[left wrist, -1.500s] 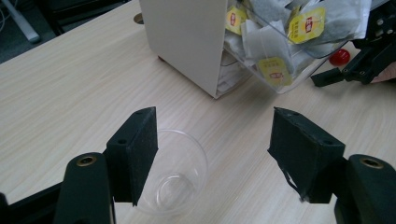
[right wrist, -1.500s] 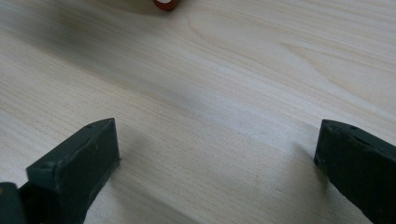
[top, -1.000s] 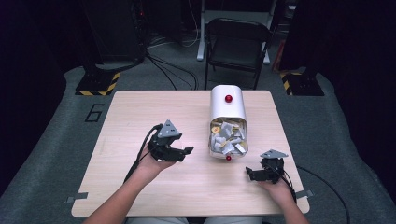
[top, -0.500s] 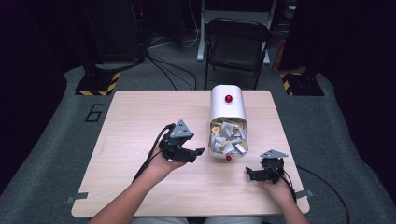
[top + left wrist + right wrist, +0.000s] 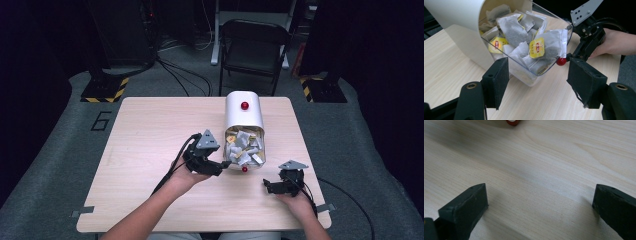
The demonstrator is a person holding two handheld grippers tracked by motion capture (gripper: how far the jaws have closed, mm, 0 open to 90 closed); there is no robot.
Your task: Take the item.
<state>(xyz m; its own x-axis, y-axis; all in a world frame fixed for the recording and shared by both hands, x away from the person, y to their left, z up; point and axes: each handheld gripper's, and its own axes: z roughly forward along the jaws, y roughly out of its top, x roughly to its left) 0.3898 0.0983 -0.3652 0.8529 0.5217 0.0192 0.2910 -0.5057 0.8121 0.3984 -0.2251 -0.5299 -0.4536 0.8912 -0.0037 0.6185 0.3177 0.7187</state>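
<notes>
Pale wood surface (image 5: 150, 150) carries a white bin (image 5: 244, 120) lying on its side, its clear open front (image 5: 541, 70) stuffed with tea bags (image 5: 537, 47). Left claw (image 5: 223, 166) sits just beside that front, jaws spread wide around its corner without pressing. Right claw (image 5: 270, 187) rests nearby on the wood, jaws wide apart and holding nothing, close to a red knob (image 5: 244, 169).
</notes>
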